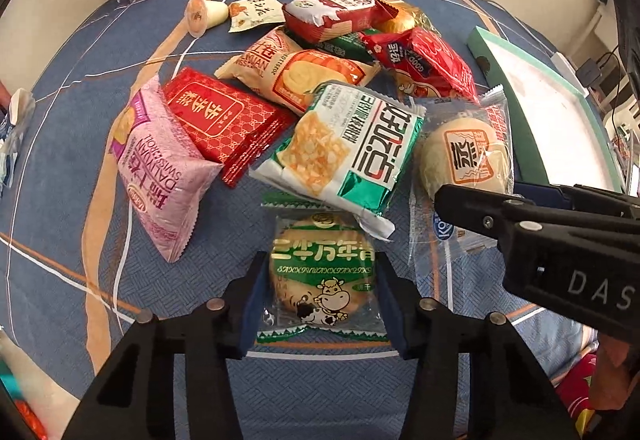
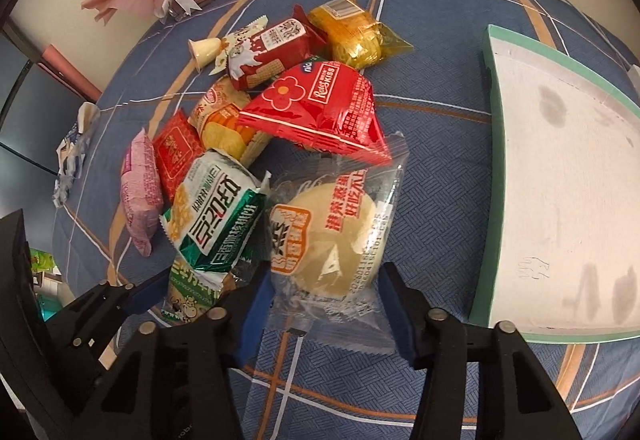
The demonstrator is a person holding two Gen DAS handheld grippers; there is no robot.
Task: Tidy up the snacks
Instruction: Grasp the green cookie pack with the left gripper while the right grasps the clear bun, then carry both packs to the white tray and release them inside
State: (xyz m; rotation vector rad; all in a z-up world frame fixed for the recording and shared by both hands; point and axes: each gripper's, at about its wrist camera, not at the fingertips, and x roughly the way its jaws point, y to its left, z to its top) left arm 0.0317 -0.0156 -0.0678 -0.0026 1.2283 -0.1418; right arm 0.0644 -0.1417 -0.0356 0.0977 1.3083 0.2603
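The left gripper point(image 1: 322, 292) points down at the blue patterned cloth point(image 1: 72, 112), its 2 pads pressing the sides of the green cow-print biscuit packet point(image 1: 322, 276), which lies flat at the near edge of the snack pile. The right gripper point(image 2: 322, 300) is clamped on the clear-wrapped steamed bun point(image 2: 328, 240), just beside the green-white rice cracker pack point(image 2: 218, 216). The open green box point(image 2: 560, 200) sits to the right, apart from the pile; inside is bare white w/ grey stains.

Left gripper point(image 1: 322, 304) and right gripper point(image 2: 322, 304), both steeply downward, jaws narrowed.
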